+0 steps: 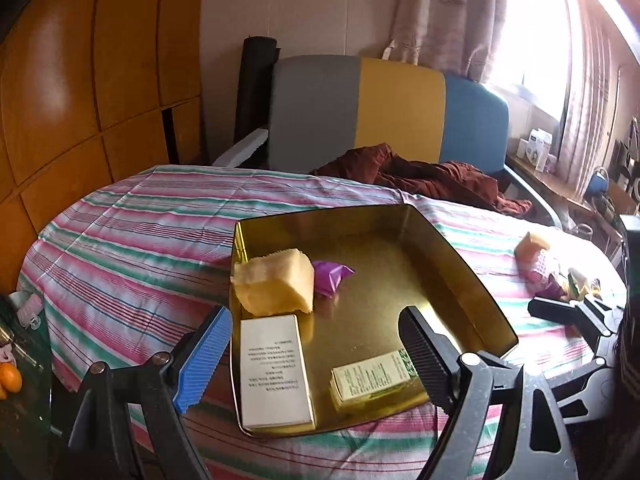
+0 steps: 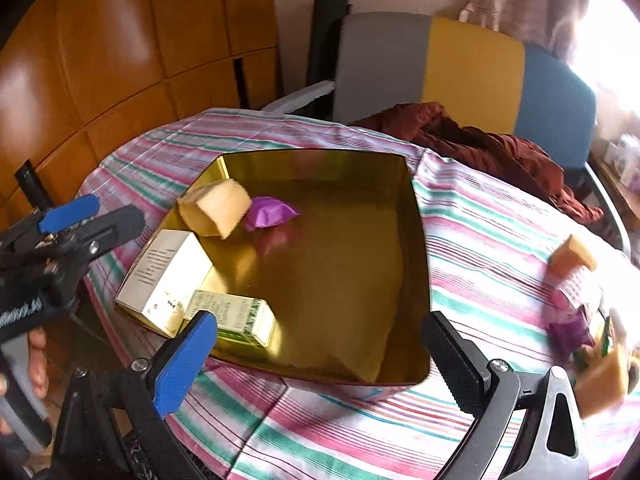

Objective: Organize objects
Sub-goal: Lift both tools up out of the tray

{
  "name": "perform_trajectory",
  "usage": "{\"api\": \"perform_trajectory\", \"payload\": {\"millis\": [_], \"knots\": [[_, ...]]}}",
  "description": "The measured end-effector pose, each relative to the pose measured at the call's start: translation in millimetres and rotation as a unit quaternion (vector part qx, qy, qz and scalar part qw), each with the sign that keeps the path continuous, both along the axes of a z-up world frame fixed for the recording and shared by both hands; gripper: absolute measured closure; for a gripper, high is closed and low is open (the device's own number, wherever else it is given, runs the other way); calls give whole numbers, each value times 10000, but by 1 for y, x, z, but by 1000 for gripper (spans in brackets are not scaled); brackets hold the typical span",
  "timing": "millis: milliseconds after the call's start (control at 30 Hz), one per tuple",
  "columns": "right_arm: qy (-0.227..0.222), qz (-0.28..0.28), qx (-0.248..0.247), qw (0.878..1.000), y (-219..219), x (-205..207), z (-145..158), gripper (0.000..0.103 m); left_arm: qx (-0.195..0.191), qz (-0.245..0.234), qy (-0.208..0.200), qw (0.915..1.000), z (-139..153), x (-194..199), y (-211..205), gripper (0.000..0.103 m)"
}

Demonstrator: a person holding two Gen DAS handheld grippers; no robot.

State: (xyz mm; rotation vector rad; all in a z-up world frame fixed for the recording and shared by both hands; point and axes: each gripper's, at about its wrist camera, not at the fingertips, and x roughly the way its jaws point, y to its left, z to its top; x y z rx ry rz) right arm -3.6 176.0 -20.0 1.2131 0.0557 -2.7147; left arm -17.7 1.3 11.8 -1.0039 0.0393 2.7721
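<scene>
A gold tin tray [image 2: 360,280] sits on a striped tablecloth [image 2: 480,248], holding a white box [image 2: 168,276], a green box [image 2: 236,316], a tan sponge [image 2: 216,208] and a purple packet [image 2: 268,212]. The right gripper [image 2: 320,356] hangs over its near edge, jaws wide apart and empty. More small items [image 2: 580,300] lie blurred at the right.

Daylight from window [image 1: 532,40] on the right, blown out. Fisheye bends the edges, corners dark. Right view smeared by motion blur, worst at sponge [image 2: 600,380].
</scene>
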Motion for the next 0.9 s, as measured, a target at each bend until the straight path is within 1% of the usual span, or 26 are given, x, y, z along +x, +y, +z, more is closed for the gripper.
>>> {"api": "perform_trajectory", "payload": {"millis": [267,500,600,767,900], "knots": [[-29,-253,25,9997,18,7,-5,0,-131,-236,-110,9996,-4,7,19,16],[45,-550,109,9984,40,8,0,0,-160,-447,-179,9987,-5,10,33,16],[56,-770,128,9969,58,7,1,0,-151,-559,-250,9980,-7,10,39,16],[-51,-1256,126,9920,95,8,-3,0,-22,-773,-400,9962,-11,10,47,16],[-95,-1593,158,9871,125,11,-3,0,21,-720,-619,9955,-16,6,52,16]]}}
